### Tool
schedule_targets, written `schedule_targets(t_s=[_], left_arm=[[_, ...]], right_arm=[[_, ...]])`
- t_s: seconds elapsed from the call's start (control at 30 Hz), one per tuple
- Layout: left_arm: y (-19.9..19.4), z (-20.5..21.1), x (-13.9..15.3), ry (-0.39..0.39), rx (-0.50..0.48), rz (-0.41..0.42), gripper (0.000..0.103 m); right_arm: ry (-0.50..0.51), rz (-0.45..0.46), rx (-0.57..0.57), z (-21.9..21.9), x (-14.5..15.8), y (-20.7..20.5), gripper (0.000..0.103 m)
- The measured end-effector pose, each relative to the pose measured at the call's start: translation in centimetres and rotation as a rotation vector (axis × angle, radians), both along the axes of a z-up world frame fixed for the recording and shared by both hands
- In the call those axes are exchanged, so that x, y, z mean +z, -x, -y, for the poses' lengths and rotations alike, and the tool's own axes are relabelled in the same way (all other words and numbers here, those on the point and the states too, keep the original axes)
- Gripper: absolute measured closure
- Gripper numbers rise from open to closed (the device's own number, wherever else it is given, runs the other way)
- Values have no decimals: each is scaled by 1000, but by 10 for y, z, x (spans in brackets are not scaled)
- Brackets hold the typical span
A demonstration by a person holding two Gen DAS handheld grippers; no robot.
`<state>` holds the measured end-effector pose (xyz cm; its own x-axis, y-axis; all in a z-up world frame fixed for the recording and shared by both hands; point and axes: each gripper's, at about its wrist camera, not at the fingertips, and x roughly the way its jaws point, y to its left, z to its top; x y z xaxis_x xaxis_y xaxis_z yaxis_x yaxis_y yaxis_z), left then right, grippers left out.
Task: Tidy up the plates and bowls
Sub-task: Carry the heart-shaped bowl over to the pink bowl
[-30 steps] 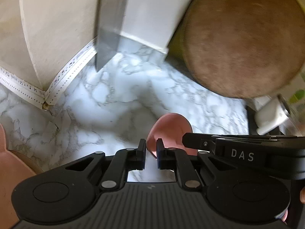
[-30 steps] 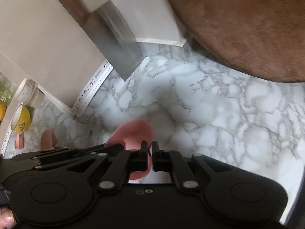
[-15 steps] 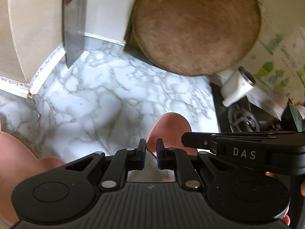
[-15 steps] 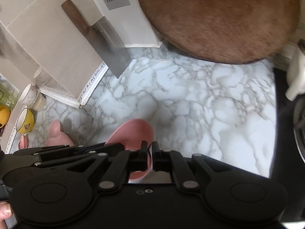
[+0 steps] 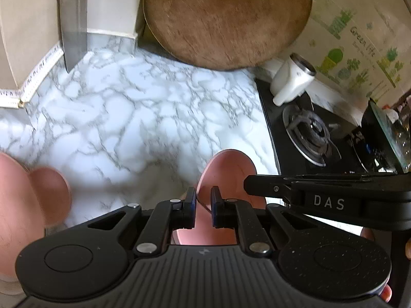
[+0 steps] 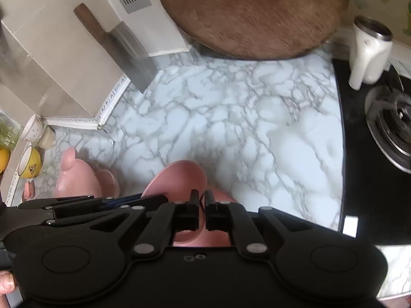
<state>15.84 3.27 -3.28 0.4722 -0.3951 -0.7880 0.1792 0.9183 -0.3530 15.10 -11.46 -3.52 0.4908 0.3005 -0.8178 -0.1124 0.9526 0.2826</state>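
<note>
**Both hands on one pink plate**

My left hand-held gripper [image 5: 201, 206] and my right hand-held gripper [image 6: 201, 211] each pinch the rim of the same pink plate [image 5: 231, 172], carried above the marble tabletop [image 5: 133, 118] near its stove-side edge. Beyond, a round wooden board [image 5: 226, 18] leans at the back edge.

L gripper [image 5: 203, 206]: bottom centre of its view, angled steeply down — jaws nearly closed, pinching a thin pink rim.
R gripper [image 6: 202, 213]: bottom centre of its own view, same steep tilt, jaws clamped on a pink rim.
R gripper in L view: right edge, mid-height.
Fingertip [image 6: 6, 282]: lower left corner — rest hidden.
</note>
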Motion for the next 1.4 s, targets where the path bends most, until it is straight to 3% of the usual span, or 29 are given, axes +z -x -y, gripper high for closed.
schedule_targets(t_s=[0.4,0.87,1.4], left_arm=[[16,19,-24,-63,-58,-23,93],[13,33,-40,-144,-88,-31,93],[6,30,-40,-139,-93,-37,93]], right_arm=[[5,-50,-38,9,-29,18,98],[70,-47,-21,2,-38,17,98],[73,-74,-25,3,-44,9,98]])
